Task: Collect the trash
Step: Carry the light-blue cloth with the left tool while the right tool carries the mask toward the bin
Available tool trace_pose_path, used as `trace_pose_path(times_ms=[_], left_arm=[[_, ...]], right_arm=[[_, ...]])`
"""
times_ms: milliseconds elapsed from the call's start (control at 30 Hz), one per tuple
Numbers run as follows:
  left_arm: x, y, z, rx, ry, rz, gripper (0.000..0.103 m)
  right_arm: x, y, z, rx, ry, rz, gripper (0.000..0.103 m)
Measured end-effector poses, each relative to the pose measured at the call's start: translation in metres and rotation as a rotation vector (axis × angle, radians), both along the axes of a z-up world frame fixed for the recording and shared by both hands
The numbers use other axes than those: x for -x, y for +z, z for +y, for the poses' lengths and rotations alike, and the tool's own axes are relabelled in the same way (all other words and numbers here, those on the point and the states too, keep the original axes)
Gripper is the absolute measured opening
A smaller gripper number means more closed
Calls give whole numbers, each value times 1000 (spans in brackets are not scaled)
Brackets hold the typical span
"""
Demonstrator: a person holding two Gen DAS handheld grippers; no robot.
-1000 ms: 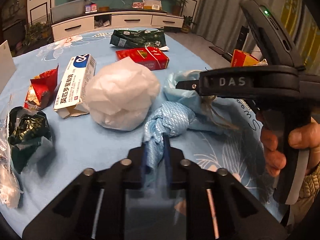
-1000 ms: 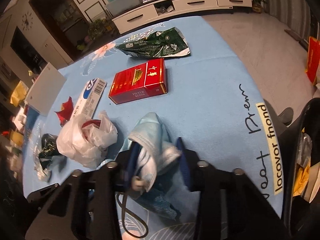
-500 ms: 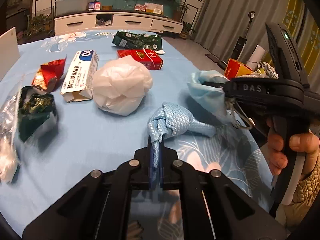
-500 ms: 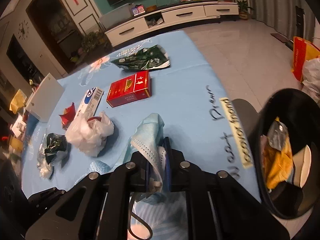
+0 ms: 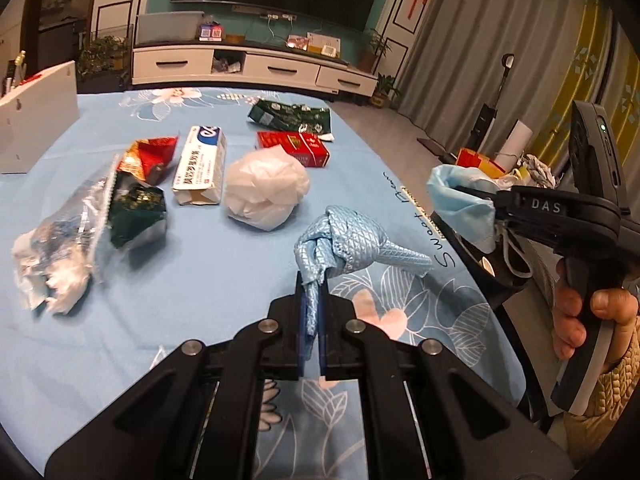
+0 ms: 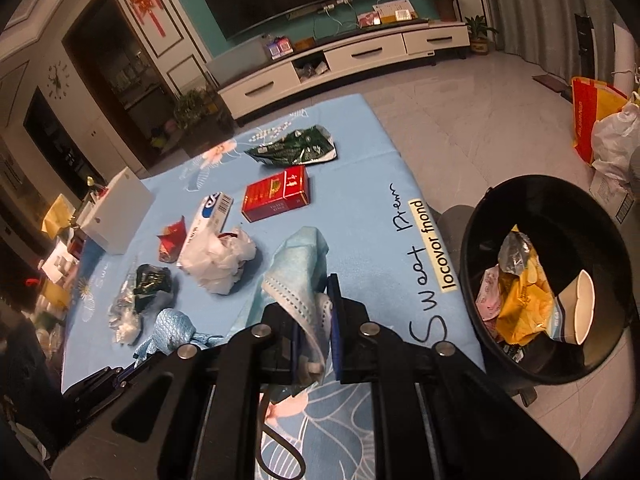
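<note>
Face mask (image 6: 298,272) upright in clamped right gripper (image 6: 314,344), left gripper (image 5: 311,316) pinching blue cloth (image 5: 348,246).

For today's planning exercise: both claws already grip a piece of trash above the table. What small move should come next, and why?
Probably carry the right claw, shut on the blue face mask, sideways over the black bin beside the table, then release. The bin stands open, already holding trash, nearest that claw.

A bench (image 6: 360,208) under a light-blue flowered cloth is carrying scattered litter: a green foil wrapper (image 6: 294,148) is lying at the far end, a red carton (image 6: 276,194) nearer, then a toothpaste box (image 5: 200,164), a white plastic bag wad (image 5: 266,188) and a red wrapper (image 5: 148,156).
</note>
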State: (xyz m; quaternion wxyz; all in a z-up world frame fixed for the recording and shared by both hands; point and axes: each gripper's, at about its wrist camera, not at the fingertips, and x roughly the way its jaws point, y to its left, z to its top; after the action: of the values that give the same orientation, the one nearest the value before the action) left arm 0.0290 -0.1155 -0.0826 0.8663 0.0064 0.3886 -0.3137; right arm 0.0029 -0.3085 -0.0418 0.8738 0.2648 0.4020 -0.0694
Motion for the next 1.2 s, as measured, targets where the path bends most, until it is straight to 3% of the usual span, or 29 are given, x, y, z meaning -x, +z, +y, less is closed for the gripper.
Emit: trace_pose_path(times_ms=[500,1200], left_arm=[[34,32,19,32,33,-61,5],[53,60,19,37,43,-122,5]], right_arm=[[31,22,19,4,40,-35,13],[56,44,5,-4,7,-111,13]])
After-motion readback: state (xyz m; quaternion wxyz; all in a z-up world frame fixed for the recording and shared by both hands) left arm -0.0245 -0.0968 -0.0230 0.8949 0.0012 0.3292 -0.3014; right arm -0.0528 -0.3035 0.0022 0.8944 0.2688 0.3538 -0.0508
